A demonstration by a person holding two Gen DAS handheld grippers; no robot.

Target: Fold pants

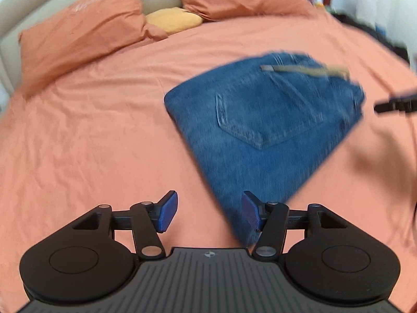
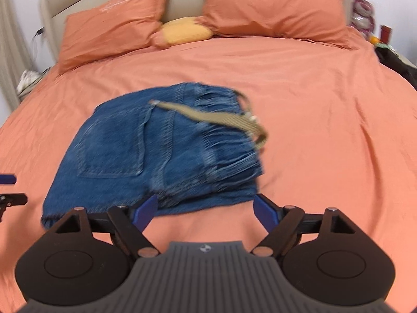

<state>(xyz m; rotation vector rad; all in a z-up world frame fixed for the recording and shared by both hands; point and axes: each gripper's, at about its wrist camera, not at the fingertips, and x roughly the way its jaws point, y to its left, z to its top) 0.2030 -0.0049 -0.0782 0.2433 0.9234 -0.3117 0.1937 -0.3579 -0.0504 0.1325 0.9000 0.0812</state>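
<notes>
Folded blue jeans [image 1: 263,120] lie in a compact stack on the orange bed sheet [image 1: 91,135], back pocket up, with a tan belt [image 1: 305,70] across the waistband. My left gripper [image 1: 209,212] is open and empty, just near the jeans' lower corner. In the right wrist view the jeans [image 2: 156,151] lie just ahead with the belt [image 2: 216,120] trailing right. My right gripper [image 2: 206,210] is open and empty at the stack's near edge. The right gripper's tip shows at the right edge of the left view [image 1: 396,104]; the left gripper's tip shows at the left edge of the right view [image 2: 10,199].
Two orange pillows [image 2: 112,31] [image 2: 273,5] and a yellow cushion [image 2: 186,31] rest against the beige headboard [image 2: 182,2]. Dark items and clutter sit beyond the bed's right side [image 2: 396,62]. The sheet spreads wide on both sides of the jeans.
</notes>
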